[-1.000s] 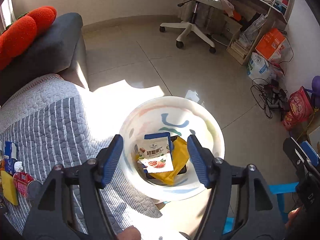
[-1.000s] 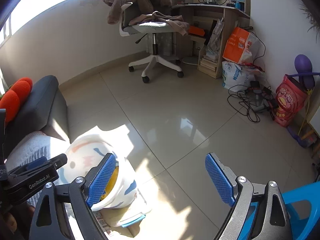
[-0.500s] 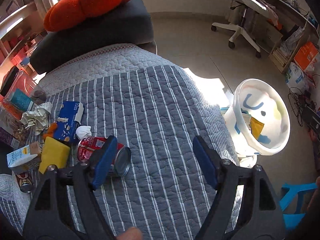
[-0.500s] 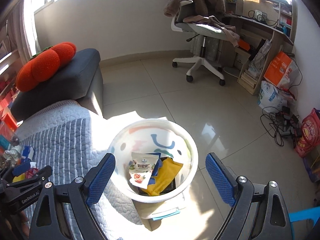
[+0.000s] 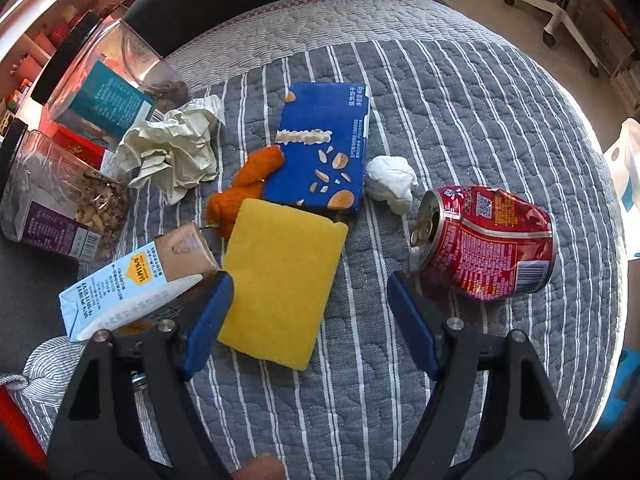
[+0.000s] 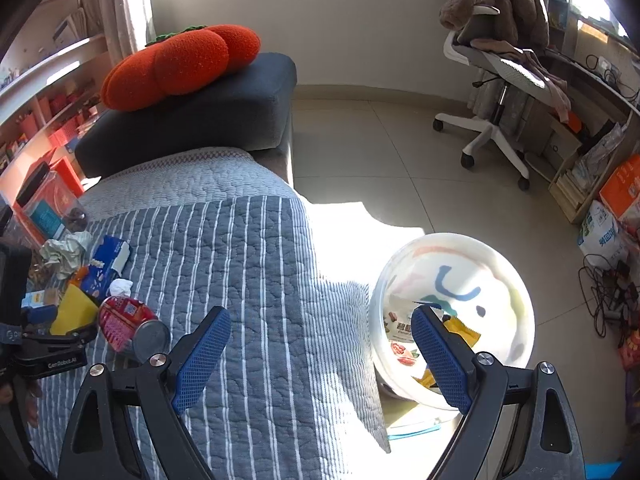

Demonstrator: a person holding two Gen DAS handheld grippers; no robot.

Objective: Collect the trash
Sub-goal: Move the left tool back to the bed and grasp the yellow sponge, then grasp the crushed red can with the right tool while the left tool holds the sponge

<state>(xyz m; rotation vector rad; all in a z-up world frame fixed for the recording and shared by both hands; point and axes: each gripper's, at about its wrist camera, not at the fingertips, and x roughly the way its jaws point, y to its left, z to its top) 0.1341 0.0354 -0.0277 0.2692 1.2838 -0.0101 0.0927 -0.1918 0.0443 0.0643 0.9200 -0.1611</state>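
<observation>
**Left gripper lined up over the yellow sponge, bin waiting off the bed's edge**

Left wrist view: the left gripper (image 5: 308, 312) stood with its blue-padded jaws wide apart and nothing between them but quilt and one corner of the flat yellow rectangular sponge (image 5: 280, 280) at lower centre. The crushed red drink can (image 5: 486, 242) lay on its side at centre right, just beside the right-hand pad. A light blue and brown milk carton (image 5: 136, 284) touched the sponge's left edge and crowded the left-hand pad. Above lay a blue snack box (image 5: 322, 146), a small white tissue wad (image 5: 390, 182) and a crumpled cream paper ball (image 5: 172, 152). A good grasp would probably need the jaws centred on one item only, either sponge or can, and closed across its narrow side so the carton was not dragged along. Open striped grey quilt (image 5: 460, 100) filled the upper right.

Right wrist view: the right gripper (image 6: 320, 354) was also spread open and empty, low in the frame over bare quilt. The white round plastic bin (image 6: 516, 304) sat on the floor at centre right, beyond the quilt's edge, already holding wrappers. The path between pile and bin looked unobstructed.
</observation>
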